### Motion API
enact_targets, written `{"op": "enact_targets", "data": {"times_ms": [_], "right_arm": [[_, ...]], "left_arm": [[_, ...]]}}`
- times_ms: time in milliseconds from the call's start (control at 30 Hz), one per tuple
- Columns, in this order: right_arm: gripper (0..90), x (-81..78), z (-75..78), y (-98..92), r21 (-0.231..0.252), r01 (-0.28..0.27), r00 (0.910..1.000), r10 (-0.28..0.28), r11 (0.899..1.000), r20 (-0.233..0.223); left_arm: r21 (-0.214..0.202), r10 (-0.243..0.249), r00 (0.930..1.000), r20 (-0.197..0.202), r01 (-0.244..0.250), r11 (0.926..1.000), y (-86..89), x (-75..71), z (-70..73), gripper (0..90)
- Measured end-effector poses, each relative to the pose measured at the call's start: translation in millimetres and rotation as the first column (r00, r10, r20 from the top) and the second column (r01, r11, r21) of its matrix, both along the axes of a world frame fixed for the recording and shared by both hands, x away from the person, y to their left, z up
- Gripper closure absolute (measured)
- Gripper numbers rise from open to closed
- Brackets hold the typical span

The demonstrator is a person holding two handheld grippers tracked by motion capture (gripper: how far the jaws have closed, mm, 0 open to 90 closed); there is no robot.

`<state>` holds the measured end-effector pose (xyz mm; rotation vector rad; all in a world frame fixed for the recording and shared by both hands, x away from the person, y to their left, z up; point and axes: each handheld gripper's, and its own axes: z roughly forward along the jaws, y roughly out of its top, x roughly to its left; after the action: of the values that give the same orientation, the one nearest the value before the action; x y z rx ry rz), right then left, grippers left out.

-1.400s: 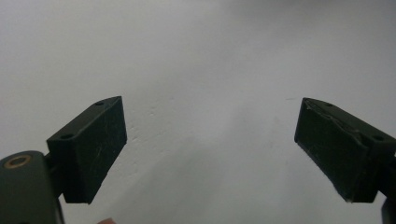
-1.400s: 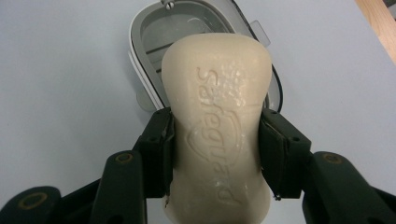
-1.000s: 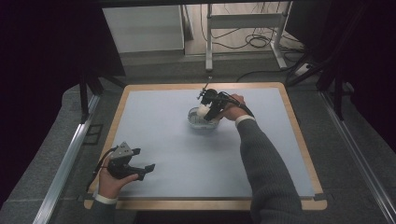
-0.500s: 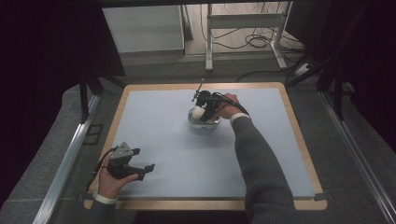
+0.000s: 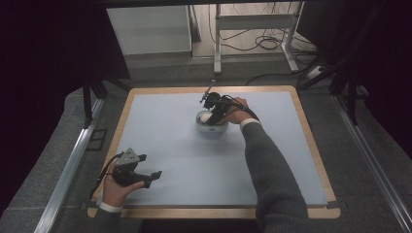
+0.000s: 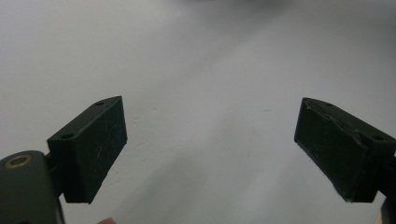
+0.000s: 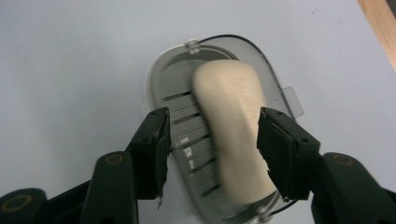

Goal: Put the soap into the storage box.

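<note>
Right gripper [image 7: 212, 149] straddled a bar of soap [image 7: 233, 135] lying in its slotted soap dish [image 7: 177, 100], jaws open and nothing yet gripped.

The dish sat on the pale blue mat [image 5: 160, 136] toward the far middle of the table, well apart from the left gripper [image 5: 141, 175], which rested near the front left edge with its jaws spread wide over bare mat. In the right gripper view one jaw stood just beside the soap's flank, possibly touching it, and the other stood over the dish's slats, apart from the bar. The bar's long axis ran roughly along the dish, tilted a little across it. It looked smooth, rounded and probably slippery, firm yet easily marked, so a moderate grip across its narrow middle seemed safest.
</note>
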<state>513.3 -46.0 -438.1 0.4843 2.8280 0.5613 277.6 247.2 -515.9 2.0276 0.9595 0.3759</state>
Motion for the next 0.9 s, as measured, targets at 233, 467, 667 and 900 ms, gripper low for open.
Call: {"op": "enact_targets", "data": {"times_ms": [233,467,667,900], "right_arm": [[37.8,-5.9,3.3,-7.2,0.063,0.054,0.9984,-0.055,0.997,0.009],[33.4,-19.9,8.7,-31.7,0.15,0.153,0.9868,-0.159,0.977,0.029],[33.3,-37.6,8.7,-52.2,0.211,0.172,0.9822,-0.184,0.962,0.039],[31.9,-69.9,-3.7,-83.0,0.253,0.201,0.9739,-0.221,0.946,0.053]], "left_arm": [[0.004,-0.005,1.0,-0.004,0.005,1.0,-1.3,0.4,-0.9,9.9],[0.007,-0.004,1.0,-0.001,0.004,1.0,-1.4,0.5,-1.0,9.9],[0.003,-0.001,1.0,0.002,0.001,1.0,-2.6,-0.9,0.6,9.9],[0.01,0.003,1.0,0.003,-0.003,0.9999,-2.5,-0.8,0.8,9.9]]}}
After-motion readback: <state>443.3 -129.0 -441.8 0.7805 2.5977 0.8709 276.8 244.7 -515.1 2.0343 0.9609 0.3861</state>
